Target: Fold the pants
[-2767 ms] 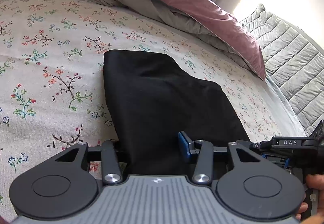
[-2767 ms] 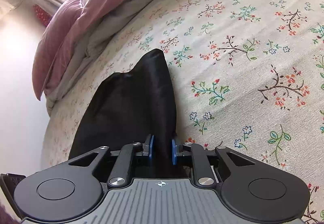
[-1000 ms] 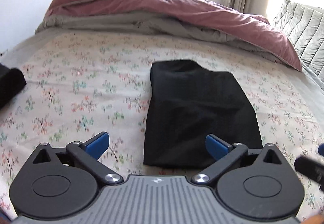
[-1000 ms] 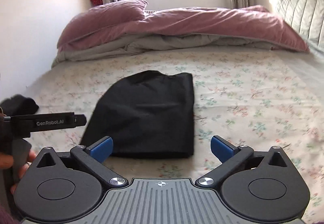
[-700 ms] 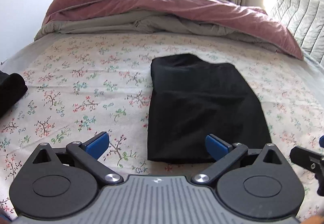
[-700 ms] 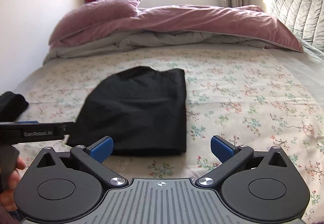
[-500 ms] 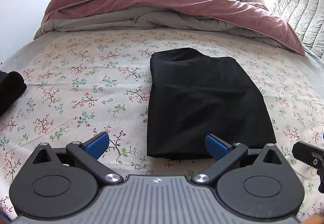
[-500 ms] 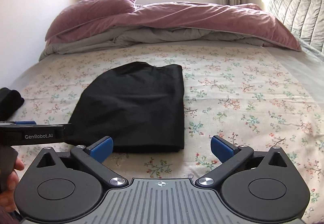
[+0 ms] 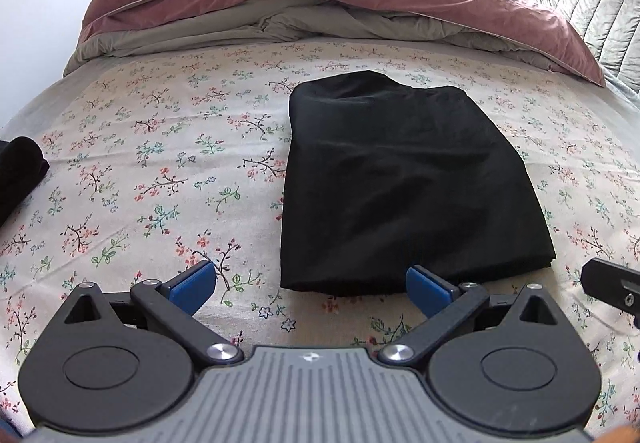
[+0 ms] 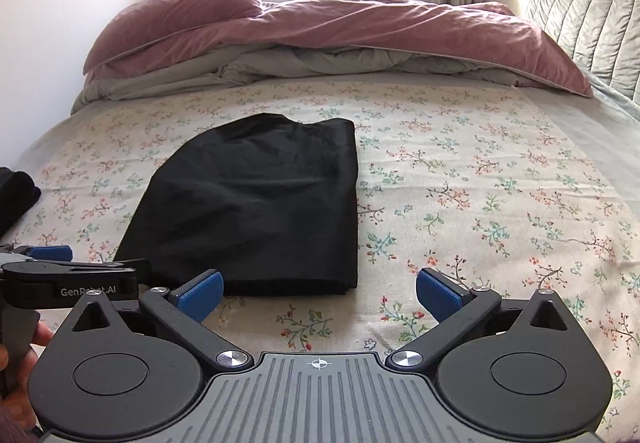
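Left wrist view: black pants (image 9: 404, 179) lie folded into a compact, roughly rectangular stack on the floral bedsheet (image 9: 160, 147), toward the near edge of the bed, about midway between its side edges.
Pants, near edge: a straight fold line facing both grippers; layers appear aligned there.
Pants, far edge: rounded and slightly uneven, with one bulge toward the far left corner of the stack.
Pants, surface: a few soft wrinkles; no leg or waistband trails loose.
Left gripper (image 9: 310, 285): jaws spread wide and empty, blue pads just short of the stack's near edge, not touching it.
Right gripper (image 10: 320, 291): jaws spread wide and empty, held off the near right corner of the stack, clear of the cloth.
Right wrist view: left gripper body, marked with lettering, shows at the left edge, with part of the person's hand (image 10: 24, 343) behind it.
Surroundings: a second dark garment (image 9: 18, 171) at the bed's left edge; a pink duvet (image 10: 340, 27) and grey bedding bunched along the far edge; a quilted grey cushion (image 10: 592, 7) at the far right corner.
Step in hand: judged as release after the final fold; the task looks near complete.
Next move: judged as either withdrawal or a light press to flatten the uneven far edge, without dragging the top layer.
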